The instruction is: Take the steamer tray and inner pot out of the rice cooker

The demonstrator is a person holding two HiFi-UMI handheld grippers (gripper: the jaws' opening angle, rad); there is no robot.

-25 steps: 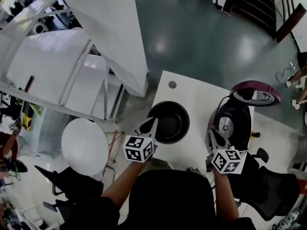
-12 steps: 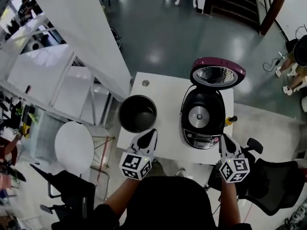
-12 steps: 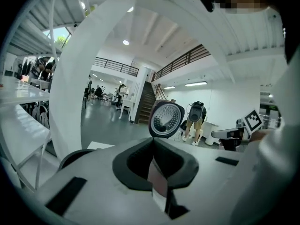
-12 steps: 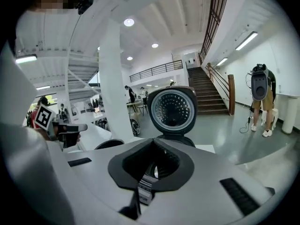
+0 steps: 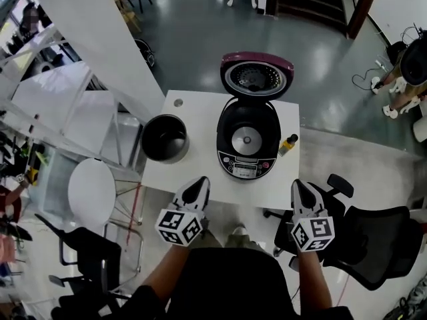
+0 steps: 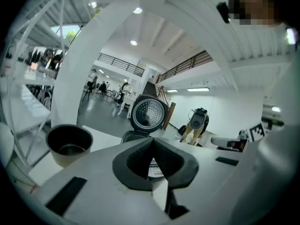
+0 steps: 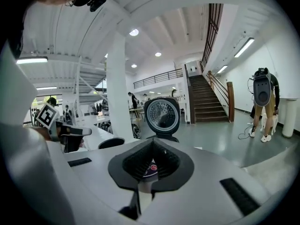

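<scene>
Two handheld grippers hang just short of the near edge of a white table, each with its jaws pressed together and nothing between them. From the left, a round white side table stands on the floor beside the white one. The dark inner pot sits upright on the table's left part, near the rice cooker but apart from it. The left gripper points toward the table edge below the pot, touching nothing; its own view shows its tips meeting, with the pot off to the left and the cooker's open lid straight ahead. The cooker stands at the table's middle with its purple-rimmed lid raised upright at the back and a pale round plate showing in the open well (the steamer tray cannot be made out in any view). A small yellow-capped bottle lies just beside the cooker's right flank. The right gripper is held off the table's near right corner, likewise closed and empty, above a black office chair. Farther right, a person stands on the grey floor.
</scene>
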